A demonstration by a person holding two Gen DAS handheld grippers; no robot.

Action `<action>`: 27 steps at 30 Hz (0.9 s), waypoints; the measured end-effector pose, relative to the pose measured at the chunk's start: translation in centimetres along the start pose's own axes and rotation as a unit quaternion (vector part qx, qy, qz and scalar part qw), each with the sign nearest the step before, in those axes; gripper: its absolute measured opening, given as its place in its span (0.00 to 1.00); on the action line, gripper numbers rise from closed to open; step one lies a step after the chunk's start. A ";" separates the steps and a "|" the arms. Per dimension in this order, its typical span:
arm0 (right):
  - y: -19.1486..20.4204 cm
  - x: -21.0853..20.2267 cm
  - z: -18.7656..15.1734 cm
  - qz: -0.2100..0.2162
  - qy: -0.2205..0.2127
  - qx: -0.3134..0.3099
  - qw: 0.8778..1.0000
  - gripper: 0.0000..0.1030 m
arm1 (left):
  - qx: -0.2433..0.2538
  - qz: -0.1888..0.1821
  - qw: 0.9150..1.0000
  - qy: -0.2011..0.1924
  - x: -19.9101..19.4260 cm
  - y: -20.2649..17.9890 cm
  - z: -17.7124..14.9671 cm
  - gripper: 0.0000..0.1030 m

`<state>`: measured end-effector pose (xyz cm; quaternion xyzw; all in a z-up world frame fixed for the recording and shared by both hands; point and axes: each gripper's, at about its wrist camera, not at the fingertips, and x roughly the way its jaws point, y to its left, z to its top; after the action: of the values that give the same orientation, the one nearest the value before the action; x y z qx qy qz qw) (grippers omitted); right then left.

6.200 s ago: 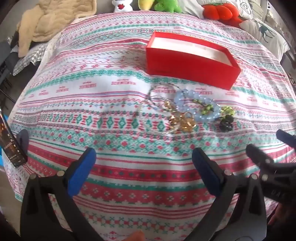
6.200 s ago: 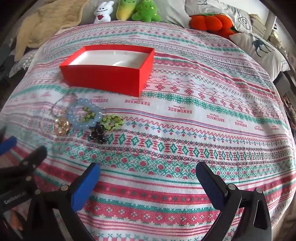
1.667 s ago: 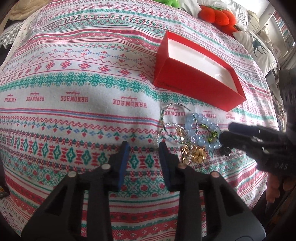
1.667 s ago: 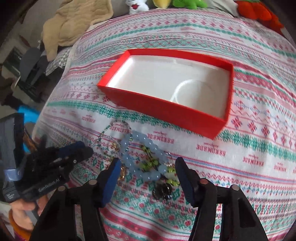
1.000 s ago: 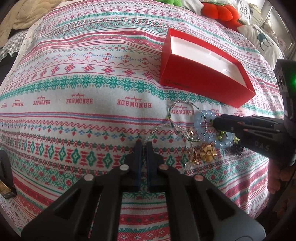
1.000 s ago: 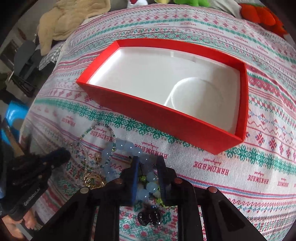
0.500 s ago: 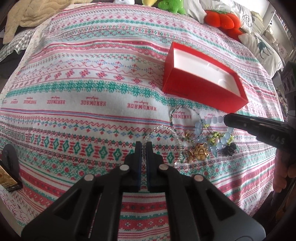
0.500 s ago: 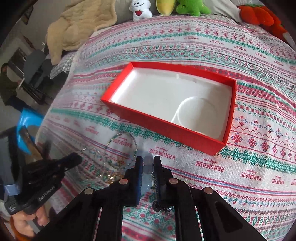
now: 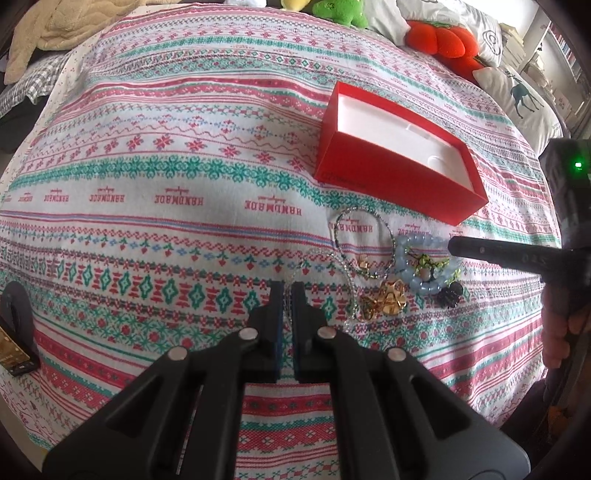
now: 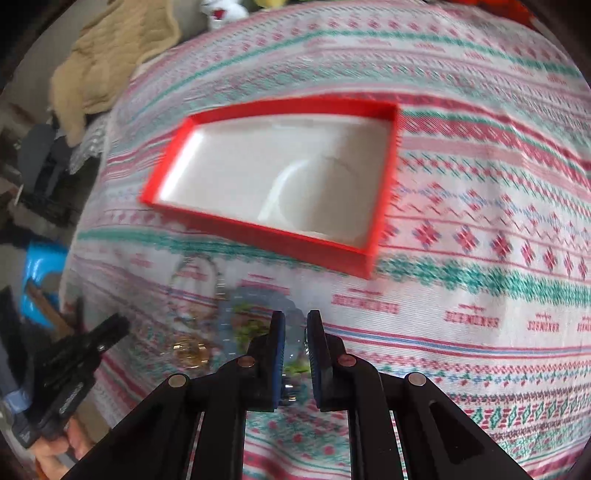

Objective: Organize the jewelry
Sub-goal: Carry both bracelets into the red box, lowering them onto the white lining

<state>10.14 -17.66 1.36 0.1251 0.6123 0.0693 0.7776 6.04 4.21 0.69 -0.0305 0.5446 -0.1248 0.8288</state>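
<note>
A red box (image 9: pixel 399 162) with a white empty inside lies open on the patterned bedspread; it also shows in the right wrist view (image 10: pixel 280 173). In front of it lies a jewelry pile: a green bead ring (image 9: pixel 360 236), a pale blue bead bracelet (image 9: pixel 424 266), a gold charm (image 9: pixel 384 301) and a dark piece (image 9: pixel 448 295). My left gripper (image 9: pixel 287 291) is shut on a clear bead chain (image 9: pixel 340 273). My right gripper (image 10: pixel 295 325) is shut on the pale blue bracelet (image 10: pixel 295 343), blurred in that view; it appears from the right (image 9: pixel 498 254) in the left wrist view.
Plush toys (image 9: pixel 439 44) and pillows (image 9: pixel 517 92) line the far edge of the bed. A beige blanket (image 9: pixel 48 29) lies at the far left. A dark phone-like object (image 9: pixel 14 347) sits at the bed's left edge. A blue item (image 10: pixel 40 280) is beside the bed.
Both grippers went from wide open to shut at the jewelry pile. The left closed on the clear chain and drew back; the right closed on the blue bracelet and is moving now.
</note>
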 end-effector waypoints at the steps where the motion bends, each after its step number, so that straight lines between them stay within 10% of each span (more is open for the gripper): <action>1: -0.6 0.2 0.1 -0.003 0.007 0.010 1.000 0.14 | 0.000 0.000 1.000 0.000 0.0 0.0 0.0 0.05; 13: -0.1 0.3 0.4 0.026 -0.005 -0.008 1.000 0.20 | -0.007 0.003 1.000 0.005 0.7 0.3 0.0 0.05; 27: 4.5 1.8 -0.8 -0.036 -0.034 -0.107 0.993 0.11 | -0.017 0.013 1.000 0.005 1.0 0.7 -0.3 0.05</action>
<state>9.99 -12.77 0.74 0.0209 0.5789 0.1019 0.8087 6.22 4.63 -0.46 -0.0367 0.5513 -0.1054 0.8268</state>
